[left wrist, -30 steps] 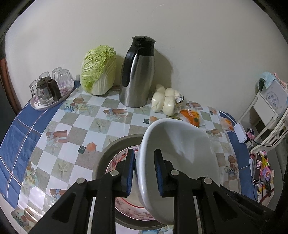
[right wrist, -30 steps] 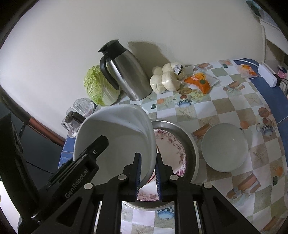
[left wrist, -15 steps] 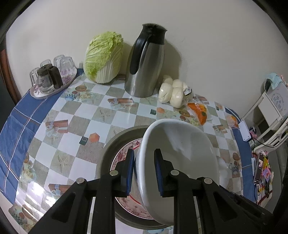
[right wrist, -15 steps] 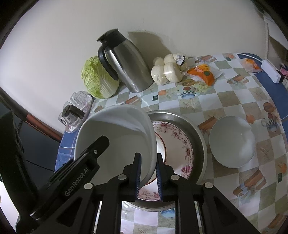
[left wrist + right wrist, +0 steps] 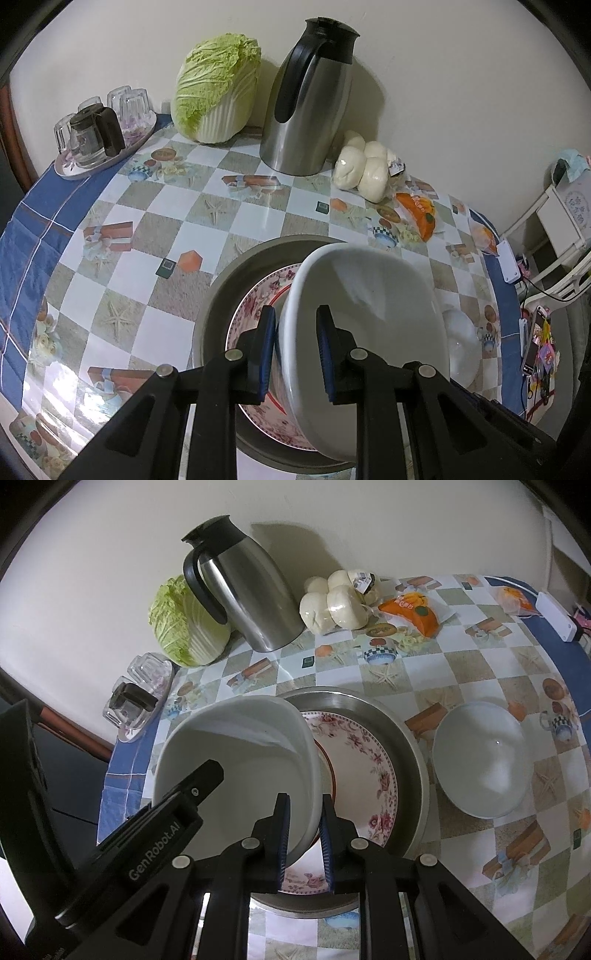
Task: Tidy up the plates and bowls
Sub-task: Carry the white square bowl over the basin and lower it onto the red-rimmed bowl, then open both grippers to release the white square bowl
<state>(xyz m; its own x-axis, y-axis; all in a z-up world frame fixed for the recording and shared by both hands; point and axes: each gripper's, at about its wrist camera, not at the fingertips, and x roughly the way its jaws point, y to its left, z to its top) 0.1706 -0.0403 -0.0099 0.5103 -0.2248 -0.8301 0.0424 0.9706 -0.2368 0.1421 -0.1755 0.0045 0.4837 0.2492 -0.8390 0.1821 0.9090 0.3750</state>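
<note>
left tongs (image 5: pixel 295 350): angled down, clamp white bowl (image 5: pixel 369 295) rim | right tongs (image 5: pixel 304 834): likewise, opposite rim

Against the far wall stand a pale green napa cabbage (image 5: pixel 218 88) and, to its right, a tall stainless-steel jug with a black handle (image 5: pixel 308 107). Further right lie white steamed buns in clear wrap (image 5: pixel 364 166) and an orange snack packet (image 5: pixel 419 214). Far left, a tray of upturned glasses (image 5: pixel 99 129) sits on the checked-cloth surface (image 5: pixel 122 236).
</note>
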